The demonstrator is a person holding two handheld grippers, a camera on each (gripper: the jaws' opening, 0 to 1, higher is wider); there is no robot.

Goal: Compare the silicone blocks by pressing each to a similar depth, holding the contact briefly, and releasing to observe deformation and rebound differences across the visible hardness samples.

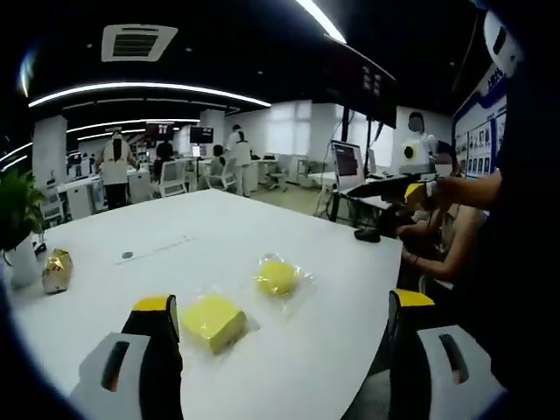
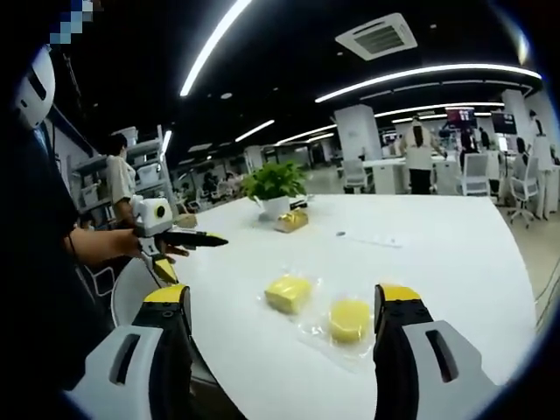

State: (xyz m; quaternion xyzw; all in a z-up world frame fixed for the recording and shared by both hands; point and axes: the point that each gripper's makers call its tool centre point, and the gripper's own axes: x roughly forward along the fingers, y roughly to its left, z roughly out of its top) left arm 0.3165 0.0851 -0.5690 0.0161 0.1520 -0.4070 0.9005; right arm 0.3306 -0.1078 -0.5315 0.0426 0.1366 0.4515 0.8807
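In the left gripper view, the left gripper (image 1: 280, 319) rises from six o'clock with its two yellow-tipped jaws spread wide apart and nothing between them. A white table (image 1: 192, 227) spreads ahead. On it lies a square yellow block (image 1: 213, 319) in clear wrap, just beside the left jaw tip at about seven o'clock, and a round yellow block (image 1: 277, 276), also wrapped, near the centre. A potted plant (image 1: 17, 219) and a small gold object (image 1: 57, 269) sit at nine o'clock. The right gripper (image 1: 411, 179) shows at three o'clock, held in a hand; its jaw state is unclear there. In the right gripper view, the right gripper (image 2: 280, 306) also stands open and empty above the table. The square block (image 2: 289, 293) lies near centre, the round block (image 2: 350, 320) at five o'clock, close to the right jaw. The plant (image 2: 274, 185) stands at twelve o'clock.
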